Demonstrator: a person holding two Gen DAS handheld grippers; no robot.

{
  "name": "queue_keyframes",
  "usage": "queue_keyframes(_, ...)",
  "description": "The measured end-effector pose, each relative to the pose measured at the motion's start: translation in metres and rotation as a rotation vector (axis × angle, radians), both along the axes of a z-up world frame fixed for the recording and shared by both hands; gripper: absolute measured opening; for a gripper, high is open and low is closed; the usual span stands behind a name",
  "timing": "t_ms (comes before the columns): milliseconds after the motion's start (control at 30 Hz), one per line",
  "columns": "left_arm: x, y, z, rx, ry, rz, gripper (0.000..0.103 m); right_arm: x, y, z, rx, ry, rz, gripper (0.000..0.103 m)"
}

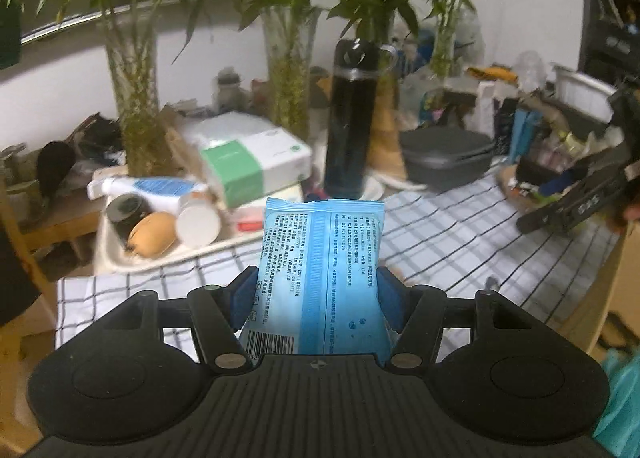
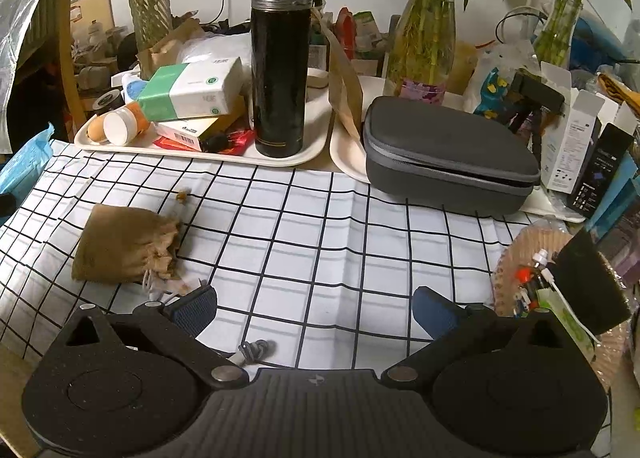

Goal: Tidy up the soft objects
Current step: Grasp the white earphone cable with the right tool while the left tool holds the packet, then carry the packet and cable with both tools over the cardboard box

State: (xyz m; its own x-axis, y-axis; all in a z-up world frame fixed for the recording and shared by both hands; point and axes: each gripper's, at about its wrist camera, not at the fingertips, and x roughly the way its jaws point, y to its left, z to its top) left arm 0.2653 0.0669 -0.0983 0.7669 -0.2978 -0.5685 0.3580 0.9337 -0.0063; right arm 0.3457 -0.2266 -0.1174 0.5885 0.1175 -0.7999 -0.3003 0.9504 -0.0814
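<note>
Your left gripper [image 1: 318, 290] is clamped on one blue packet [image 1: 320, 270], its pads pressing both long edges; the packet stands upright between the fingers, printed back and barcode facing the camera, lifted clear of the checked cloth [image 1: 440, 226]. Your right gripper [image 2: 314, 308] has its jaws wide apart with nothing between them, hovering over the cloth. One brown pouch [image 2: 124, 244] lies on the cloth, just left of that gripper's left finger, with a drawstring trailing toward it. Behind the cloth sit two white trays [image 2: 280, 160]: the left one carries one black flask [image 2: 278, 58], one green-and-white box [image 2: 190, 90], and several smaller tubs and boxes too crowded to count. The right tray bears one grey case [image 2: 448, 154]. One round basket [image 2: 516, 258] of small items sits at the cloth's right edge. From the right wrist, four glass vases of bamboo [image 2: 424, 38] line the back.
</note>
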Motion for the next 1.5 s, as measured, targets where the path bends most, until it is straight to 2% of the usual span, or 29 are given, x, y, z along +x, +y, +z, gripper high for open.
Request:
queue_keyframes(233,0.0,0.013,-0.007,0.013,0.014,0.054,0.061,0.007,-0.001,-0.006,0.029,0.034,0.013,0.103)
queue_keyframes(367,0.003,0.016,-0.007,0.006,0.008,0.082,0.061,0.017,-0.002,-0.014,0.096,0.1,0.029,0.102)
queue_keyframes(500,0.007,0.017,-0.009,-0.003,0.014,0.094,0.061,0.028,0.001,-0.03,0.154,0.237,0.045,0.086)
queue_keyframes(567,0.008,0.017,-0.011,0.002,0.016,0.094,0.061,0.031,0.004,-0.042,0.158,0.309,0.049,0.075)
queue_keyframes(600,0.008,0.017,-0.011,0.003,0.018,0.092,0.061,0.032,0.006,-0.048,0.162,0.343,0.055,0.066)
queue_keyframes(633,0.008,0.017,-0.012,0.003,0.02,0.088,0.061,0.033,0.008,-0.052,0.166,0.367,0.06,0.06)
queue_keyframes(767,0.006,0.016,-0.013,0.003,0.022,0.069,0.061,0.032,0.014,-0.065,0.161,0.411,0.065,0.05)
queue_keyframes(800,0.006,0.015,-0.013,0.004,0.022,0.064,0.061,0.033,0.014,-0.067,0.163,0.416,0.062,0.042)
queue_keyframes(933,0.007,0.012,-0.015,0.004,0.027,0.049,0.061,0.034,0.019,-0.072,0.137,0.413,0.062,0.028)
queue_keyframes(1133,0.006,0.01,-0.015,-0.001,0.022,0.031,0.061,0.034,0.025,-0.075,0.133,0.39,0.094,0.015)
queue_keyframes(1267,0.006,0.009,-0.014,-0.017,0.019,0.032,0.061,0.034,0.022,-0.066,0.112,0.318,0.091,0.014)
queue_keyframes(1500,0.003,0.011,-0.007,-0.053,0.008,0.035,0.061,0.029,0.016,-0.031,0.136,0.179,0.086,0.014)
